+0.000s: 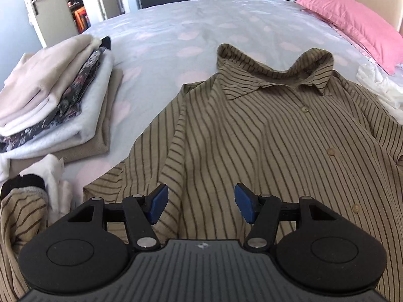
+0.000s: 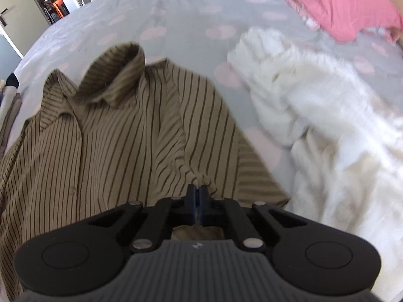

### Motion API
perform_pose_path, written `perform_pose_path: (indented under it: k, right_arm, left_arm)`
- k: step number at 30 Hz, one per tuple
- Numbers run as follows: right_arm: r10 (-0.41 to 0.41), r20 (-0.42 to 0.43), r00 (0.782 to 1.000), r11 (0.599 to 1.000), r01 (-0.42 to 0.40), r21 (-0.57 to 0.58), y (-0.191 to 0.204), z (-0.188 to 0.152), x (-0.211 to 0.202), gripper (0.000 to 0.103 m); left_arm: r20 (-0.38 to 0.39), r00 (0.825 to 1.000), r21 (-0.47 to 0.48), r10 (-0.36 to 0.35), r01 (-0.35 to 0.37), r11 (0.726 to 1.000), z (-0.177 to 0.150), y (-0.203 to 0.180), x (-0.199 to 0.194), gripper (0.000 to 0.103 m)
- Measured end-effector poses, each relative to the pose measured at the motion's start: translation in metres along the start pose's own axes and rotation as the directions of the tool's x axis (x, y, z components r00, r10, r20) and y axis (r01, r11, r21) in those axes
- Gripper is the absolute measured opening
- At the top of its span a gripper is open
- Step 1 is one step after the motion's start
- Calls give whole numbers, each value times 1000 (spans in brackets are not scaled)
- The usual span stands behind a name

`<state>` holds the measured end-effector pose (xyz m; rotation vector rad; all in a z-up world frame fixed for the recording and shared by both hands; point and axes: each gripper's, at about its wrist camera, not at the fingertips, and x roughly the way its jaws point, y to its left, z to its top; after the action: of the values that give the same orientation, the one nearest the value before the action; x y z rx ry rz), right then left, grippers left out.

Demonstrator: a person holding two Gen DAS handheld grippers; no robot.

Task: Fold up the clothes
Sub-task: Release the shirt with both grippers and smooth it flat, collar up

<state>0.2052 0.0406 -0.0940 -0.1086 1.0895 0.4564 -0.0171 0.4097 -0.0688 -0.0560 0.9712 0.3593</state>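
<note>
A tan shirt with thin dark stripes lies front up on the bed, collar toward the far side, buttons down its middle. My left gripper hovers just over its left half, blue pads wide apart with only flat cloth beneath them. In the right wrist view the same striped shirt spreads to the left. There my right gripper is shut on a bunched fold of the shirt near its right side, the cloth gathering into puckers at the fingertips.
A stack of folded clothes sits at the left on the bed sheet. Small white and black items lie near its front. A heap of white fluffy garments lies right of the shirt. A pink pillow is at the far right.
</note>
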Motion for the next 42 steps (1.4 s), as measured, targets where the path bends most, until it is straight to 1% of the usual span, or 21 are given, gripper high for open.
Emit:
perform_pose_path:
  k: [2, 4, 6, 8, 12, 17, 19, 21, 23, 25, 27, 30, 32, 34, 35, 37, 40, 42]
  right_arm:
    - [-51, 36, 998, 998, 52, -35, -7, 14, -15, 3]
    - [-129, 74, 989, 989, 133, -63, -14, 27, -26, 3]
    - [-204, 105, 973, 973, 213, -83, -24, 41, -33, 3]
    - [-274, 130, 953, 953, 287, -94, -35, 55, -37, 3]
    - [-376, 174, 910, 913, 396, -100, -56, 90, -36, 3]
    - [-452, 208, 868, 880, 472, -56, -75, 136, -22, 3]
    - [-469, 222, 855, 871, 489, -41, -78, 152, -14, 2]
    - [-498, 244, 832, 853, 521, -35, -79, 168, -5, 2]
    - [-536, 266, 802, 826, 562, -31, -81, 182, 7, 2]
    - [-572, 255, 780, 801, 598, -33, -86, 194, 25, 2]
    - [-600, 227, 767, 781, 623, -43, -91, 199, 43, 2]
    - [-640, 189, 745, 752, 657, -45, -104, 198, 66, 2]
    - [-669, 178, 721, 728, 684, -34, -113, 193, 74, 0]
    - [-675, 179, 716, 726, 688, -14, -120, 189, 72, 1]
    - [-654, 174, 736, 748, 664, 5, -125, 188, 68, 3]
    - [-609, 170, 775, 791, 611, 48, -130, 182, 55, 3]
    - [-551, 175, 816, 834, 547, 77, -131, 168, 34, 3]
    - [-516, 196, 834, 856, 509, 85, -125, 150, 17, 5]
  left_arm:
    - [3, 1000, 27, 10, -11, 1000, -2, -5, 4, 57]
    - [-13, 1000, 41, 23, -22, 999, -2, -9, 10, 57]
    - [-28, 999, 41, 27, -26, 999, -4, -9, 15, 57]
    - [-33, 999, 32, 32, -30, 999, -5, -7, 17, 57]
    - [-34, 999, 6, 39, -39, 999, -4, -1, 19, 57]
    - [-42, 998, -29, 40, -41, 999, -3, 6, 26, 57]
    - [-54, 998, -38, 38, -40, 998, -3, 8, 32, 57]
    - [-65, 997, -44, 36, -38, 998, -3, 10, 37, 57]
    - [-76, 997, -45, 33, -36, 998, -4, 11, 43, 57]
    - [-87, 996, -40, 30, -34, 999, -6, 11, 48, 57]
    - [-94, 995, -26, 33, -36, 999, -6, 11, 52, 57]
    - [-97, 995, -20, 33, -35, 999, -6, 11, 56, 57]
    - [-99, 995, -22, 31, -34, 999, -6, 12, 59, 57]
    - [-104, 994, -23, 32, -35, 999, -6, 12, 61, 57]
    - [-105, 994, -24, 34, -37, 999, -6, 12, 61, 57]
    - [-106, 994, -24, 36, -39, 999, -5, 12, 61, 57]
    - [-100, 994, -22, 36, -39, 999, -5, 9, 57, 57]
    - [-91, 995, -21, 33, -35, 999, -4, 6, 52, 57]
